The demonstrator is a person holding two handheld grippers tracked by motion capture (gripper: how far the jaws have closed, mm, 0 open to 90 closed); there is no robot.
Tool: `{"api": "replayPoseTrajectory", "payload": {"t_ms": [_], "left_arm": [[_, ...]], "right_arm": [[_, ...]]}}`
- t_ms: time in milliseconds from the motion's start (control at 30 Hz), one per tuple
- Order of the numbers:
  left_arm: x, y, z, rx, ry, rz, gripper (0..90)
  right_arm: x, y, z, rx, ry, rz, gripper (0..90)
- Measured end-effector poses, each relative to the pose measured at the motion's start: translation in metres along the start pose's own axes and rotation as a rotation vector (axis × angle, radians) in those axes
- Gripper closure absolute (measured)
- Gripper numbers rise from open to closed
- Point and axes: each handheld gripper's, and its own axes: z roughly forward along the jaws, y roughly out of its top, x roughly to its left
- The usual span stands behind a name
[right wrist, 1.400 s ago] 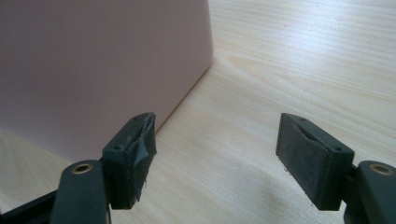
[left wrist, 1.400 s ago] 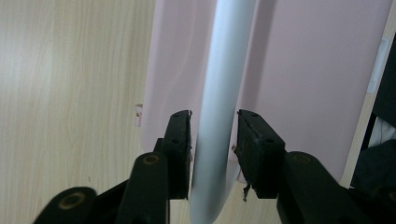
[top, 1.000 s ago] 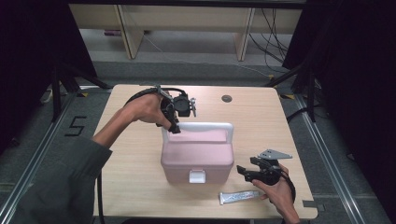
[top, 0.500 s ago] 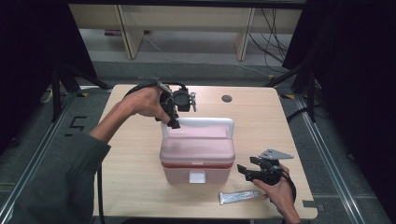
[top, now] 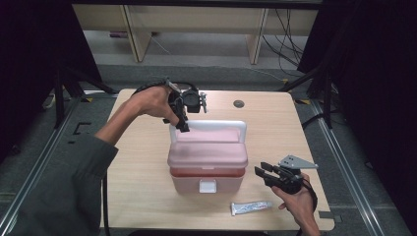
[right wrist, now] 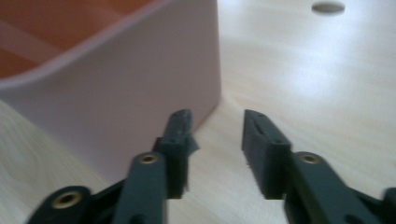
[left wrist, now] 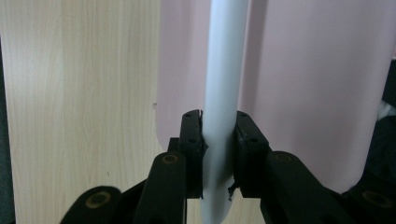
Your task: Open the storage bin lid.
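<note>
My left tongs (left wrist: 218,154) pinch the white handle (left wrist: 224,93) of the pink box (top: 207,160) at mid-tabletop (top: 137,196), my hand hiding part of the grip from above. My right tongs (right wrist: 215,140) hang spread and empty beside the box's near right corner; a tube (top: 251,208) lies by the near edge.

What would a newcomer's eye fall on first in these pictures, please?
Probably the pink box at mid-table, its lid raised by the white handle, which the left gripper clamps. Next, the right gripper, open beside the box's right wall, and the small tube at the near edge.
</note>
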Motion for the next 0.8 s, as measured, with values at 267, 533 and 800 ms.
{"api": "replayPoseTrajectory", "payload": {"t_ms": [267, 533, 800], "left_arm": [[0.001, 0.003, -0.002, 0.011, 0.007, -0.001, 75.9], [0.004, 0.002, -0.004, 0.012, -0.001, -0.005, 75.8], [0.006, 0.001, -0.004, 0.007, -0.005, -0.009, 75.7]], "right_arm": [[0.011, 0.012, -0.011, -0.066, 0.09, -0.019, 83.7], [0.02, 0.022, -0.017, -0.105, 0.137, -0.038, 89.2], [0.031, 0.032, -0.017, -0.146, 0.185, -0.104, 90.0]]}}
